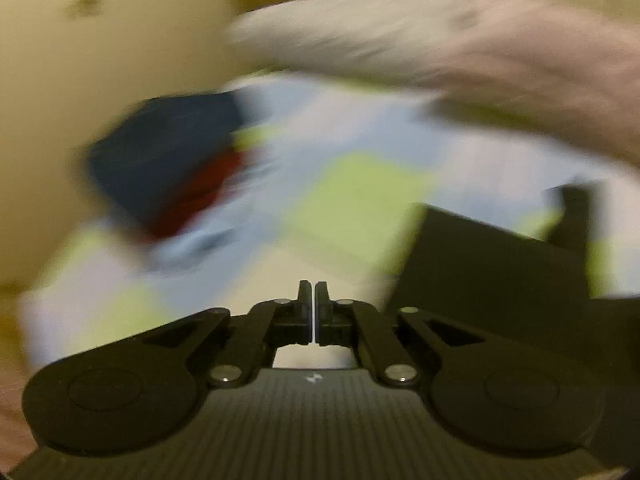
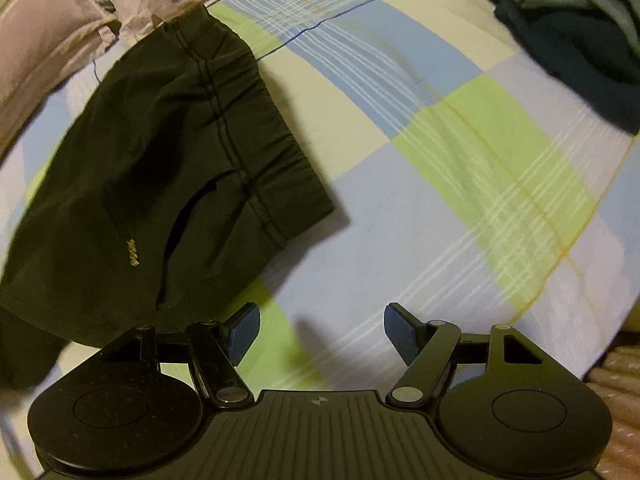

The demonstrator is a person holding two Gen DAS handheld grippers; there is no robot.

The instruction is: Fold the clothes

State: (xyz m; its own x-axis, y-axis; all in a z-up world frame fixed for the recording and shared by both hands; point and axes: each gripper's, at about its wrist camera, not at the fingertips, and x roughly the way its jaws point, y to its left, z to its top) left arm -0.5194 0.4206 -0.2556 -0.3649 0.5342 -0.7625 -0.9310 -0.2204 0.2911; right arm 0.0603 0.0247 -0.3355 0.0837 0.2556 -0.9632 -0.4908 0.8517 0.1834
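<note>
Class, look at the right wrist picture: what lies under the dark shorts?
The dark shorts rest on a checked bedsheet of blue, green and white squares. A pale garment overlaps their far end. Whatever lies directly beneath the shorts is covered.

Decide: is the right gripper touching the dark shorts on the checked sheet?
Apart. The right wrist view shows the open right gripper with bare checked sheet between its fingertips; the dark shorts lie beyond its left finger.

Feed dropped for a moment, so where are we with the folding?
Done, apparently: a dark blue and red stack at the bed's far side, though blurred. In hand: nothing. The left gripper is shut with nothing visible between its fingers; the right gripper is open above the sheet. Left: the dark shorts lie flat, the beige garment and dark pile look unfolded.
</note>
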